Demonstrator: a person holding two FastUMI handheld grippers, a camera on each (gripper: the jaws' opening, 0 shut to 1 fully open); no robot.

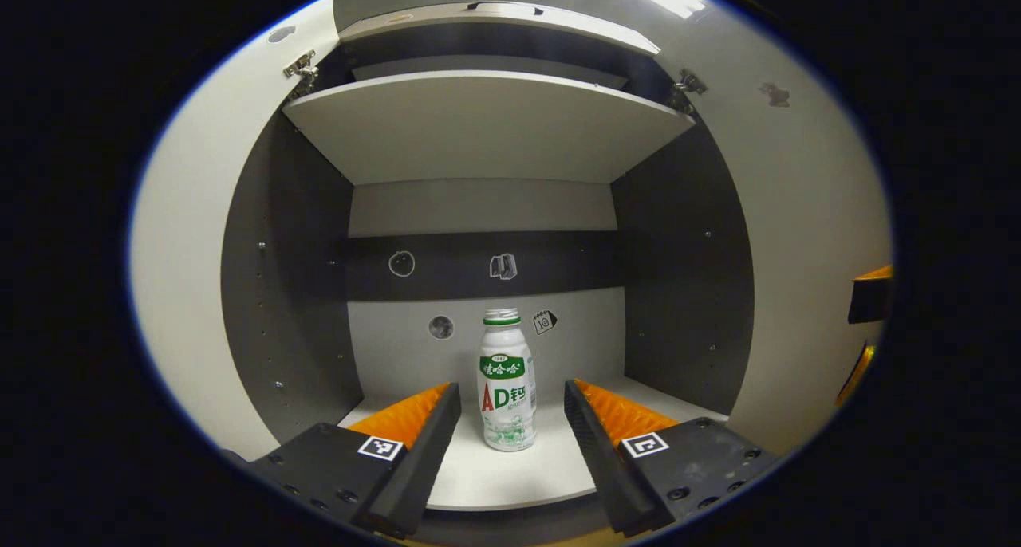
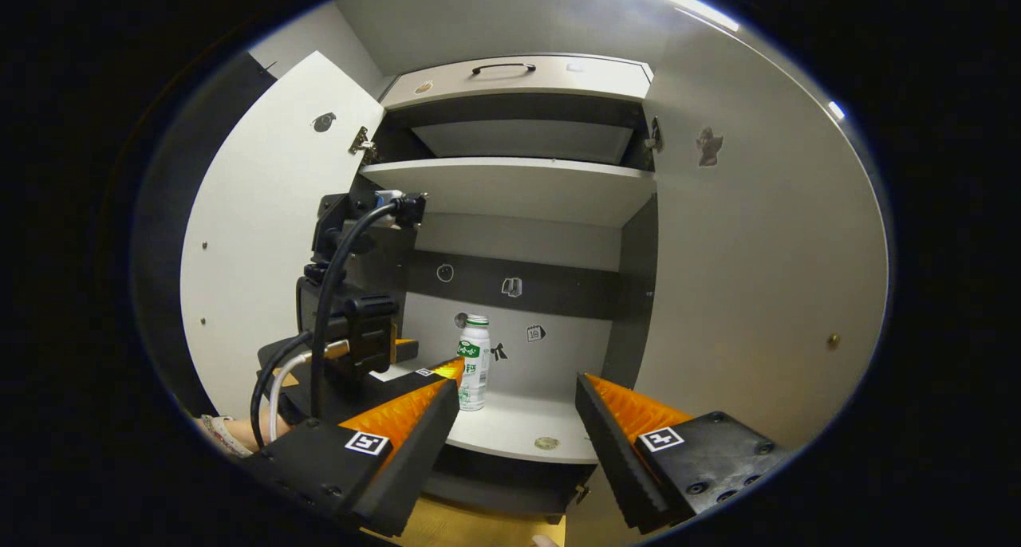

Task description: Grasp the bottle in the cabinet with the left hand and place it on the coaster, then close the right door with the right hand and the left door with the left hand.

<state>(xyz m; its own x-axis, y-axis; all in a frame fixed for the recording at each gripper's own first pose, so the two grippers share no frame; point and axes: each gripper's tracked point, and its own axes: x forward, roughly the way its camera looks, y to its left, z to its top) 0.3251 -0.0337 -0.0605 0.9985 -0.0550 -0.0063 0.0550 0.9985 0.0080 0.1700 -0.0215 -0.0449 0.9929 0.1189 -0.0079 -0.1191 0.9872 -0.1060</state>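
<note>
A white bottle (image 1: 507, 379) with a green cap stands upright on the cabinet's lower shelf (image 1: 510, 475), near the back wall. My left gripper (image 1: 510, 394) is open inside the cabinet, one finger on each side of the bottle and neither pressing on it. In the right gripper view the bottle (image 2: 474, 364) stands just past the left gripper (image 2: 428, 356), whose cabled body is at the left. My right gripper (image 2: 517, 386) is open and holds nothing, in front of the cabinet. Both doors stand open: the left door (image 2: 263, 236) and the right door (image 2: 758, 276).
An upper shelf (image 1: 486, 116) runs above the bottle. A drawer with a handle (image 2: 510, 72) tops the cabinet. A small round disc (image 2: 546, 443) lies near the lower shelf's front edge. Part of the right gripper (image 1: 869, 292) shows by the right door (image 1: 806, 236). A hand (image 2: 227, 435) holds the left gripper.
</note>
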